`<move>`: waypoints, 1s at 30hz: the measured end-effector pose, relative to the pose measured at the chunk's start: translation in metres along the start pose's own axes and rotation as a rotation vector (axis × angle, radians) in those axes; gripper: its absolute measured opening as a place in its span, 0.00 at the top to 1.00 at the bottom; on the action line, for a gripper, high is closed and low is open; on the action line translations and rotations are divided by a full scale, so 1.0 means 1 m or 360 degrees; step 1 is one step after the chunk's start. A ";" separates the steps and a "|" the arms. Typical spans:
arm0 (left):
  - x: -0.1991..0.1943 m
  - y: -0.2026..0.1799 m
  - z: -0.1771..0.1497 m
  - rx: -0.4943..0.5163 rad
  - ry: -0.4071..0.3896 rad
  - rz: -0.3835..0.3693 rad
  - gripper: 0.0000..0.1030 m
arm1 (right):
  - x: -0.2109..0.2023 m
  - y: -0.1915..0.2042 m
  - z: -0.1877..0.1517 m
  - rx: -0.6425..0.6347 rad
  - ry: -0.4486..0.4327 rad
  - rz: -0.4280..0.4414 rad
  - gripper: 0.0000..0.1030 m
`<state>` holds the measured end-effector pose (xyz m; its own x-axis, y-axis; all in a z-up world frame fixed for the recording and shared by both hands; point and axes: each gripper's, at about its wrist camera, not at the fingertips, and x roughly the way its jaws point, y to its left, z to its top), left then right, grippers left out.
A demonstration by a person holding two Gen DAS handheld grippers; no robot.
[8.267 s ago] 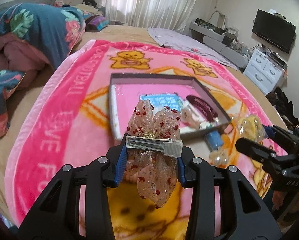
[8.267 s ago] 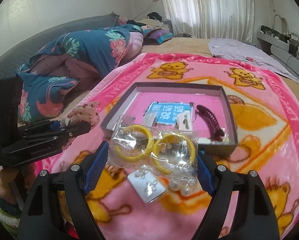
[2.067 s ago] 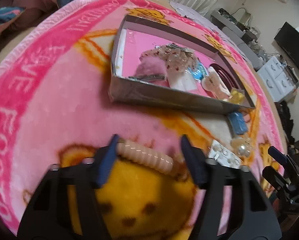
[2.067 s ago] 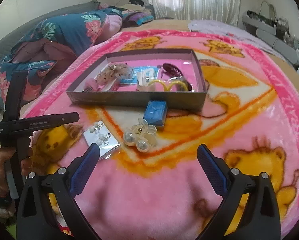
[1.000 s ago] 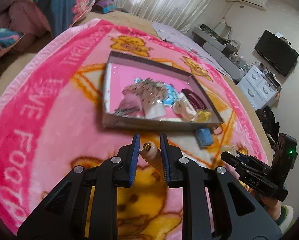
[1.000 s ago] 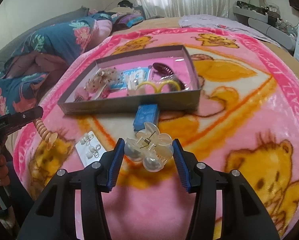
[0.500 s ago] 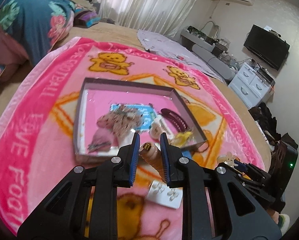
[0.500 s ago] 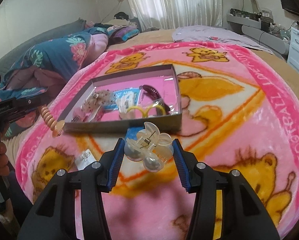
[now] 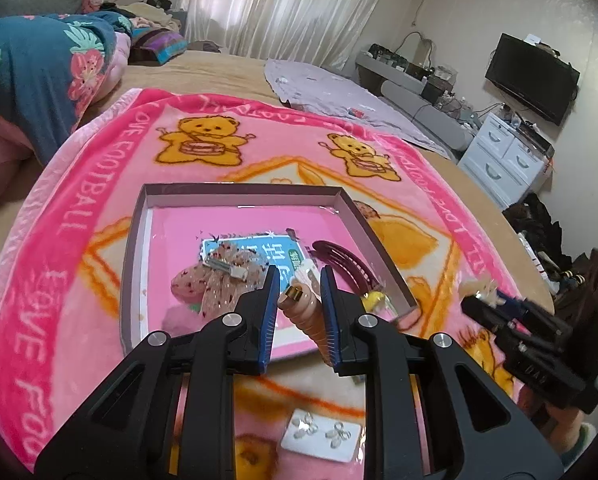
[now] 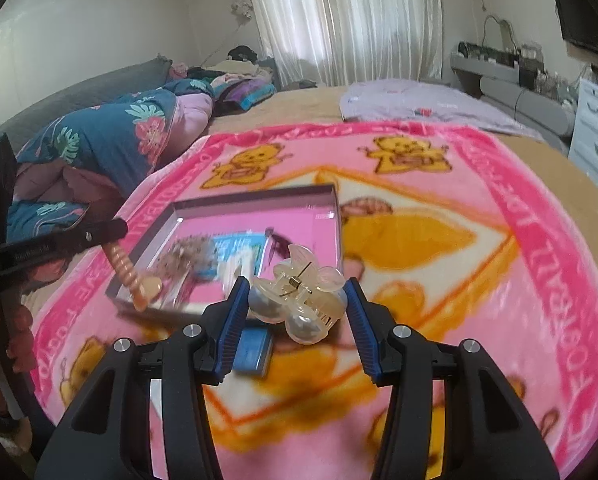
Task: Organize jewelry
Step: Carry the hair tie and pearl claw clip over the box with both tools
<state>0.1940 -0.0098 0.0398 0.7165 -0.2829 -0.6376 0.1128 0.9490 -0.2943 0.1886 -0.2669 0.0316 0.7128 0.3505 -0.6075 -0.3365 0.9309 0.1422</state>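
My left gripper is shut on a peach ribbed hair clip, held above the near edge of the grey box; the clip hangs from it in the right wrist view. My right gripper is shut on a clear flower claw clip, held above the box's right front corner. The box holds a sheer dotted bow, a blue card, a dark red clip and yellow rings.
A white earring card and a small blue box lie on the pink bear blanket in front of the grey box. A folded floral quilt lies at the left. White drawers stand at the right.
Both grippers have moved forward over the box with their clips still held. The box looks nearer and lower in both views.
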 end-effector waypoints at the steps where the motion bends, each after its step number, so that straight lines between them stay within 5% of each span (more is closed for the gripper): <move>1: 0.003 0.000 0.002 -0.0002 0.0000 0.0007 0.87 | 0.001 0.000 0.003 -0.0004 -0.0003 0.0001 0.54; 16: 0.053 0.020 0.000 -0.0095 0.0122 0.0071 0.88 | 0.059 0.016 0.050 -0.0069 0.0040 0.0067 0.54; 30: 0.063 0.038 -0.006 -0.0130 0.0158 0.0143 0.88 | 0.114 0.029 0.022 -0.0162 0.0234 0.0091 0.54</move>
<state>0.2394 0.0078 -0.0163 0.6492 -0.2138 -0.7300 -0.0080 0.9577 -0.2876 0.2734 -0.1982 -0.0164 0.5956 0.3765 -0.7096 -0.4394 0.8922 0.1046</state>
